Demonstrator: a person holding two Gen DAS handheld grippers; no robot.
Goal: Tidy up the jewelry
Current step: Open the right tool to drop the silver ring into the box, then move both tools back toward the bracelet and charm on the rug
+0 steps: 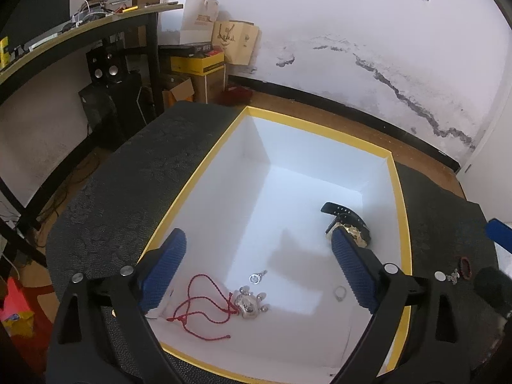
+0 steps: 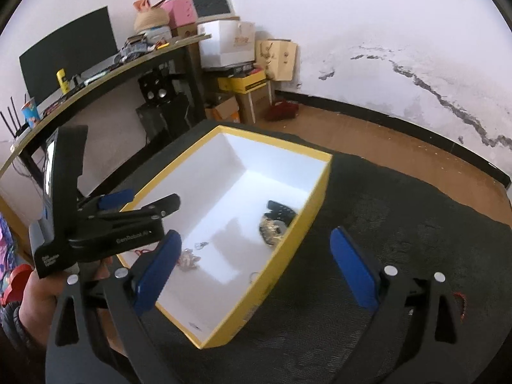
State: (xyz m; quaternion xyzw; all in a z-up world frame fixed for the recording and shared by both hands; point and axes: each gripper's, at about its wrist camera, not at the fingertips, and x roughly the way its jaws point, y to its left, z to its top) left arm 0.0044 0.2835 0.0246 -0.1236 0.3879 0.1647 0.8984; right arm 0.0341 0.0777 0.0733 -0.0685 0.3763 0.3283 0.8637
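A yellow-rimmed white box (image 1: 398,192) sits on a black mat. In it lie a red cord (image 1: 198,307) with a silver pendant (image 1: 249,304), a small silver ring charm (image 1: 256,276), a plain ring (image 1: 340,292) and a black-strapped gold watch (image 1: 348,224). My left gripper (image 1: 256,265) is open and empty over the box's near end. My right gripper (image 2: 256,268) is open and empty above the box's right wall (image 2: 288,256). A red bead bracelet (image 1: 465,267) and a silver piece (image 1: 452,276) lie on the mat right of the box; the bracelet also shows in the right wrist view (image 2: 462,304).
The black mat (image 2: 400,224) covers a low table on a wooden floor. A desk (image 2: 96,76) with a monitor and clutter stands to the left. Cardboard boxes (image 2: 243,60) are stacked in the corner by a cracked white wall.
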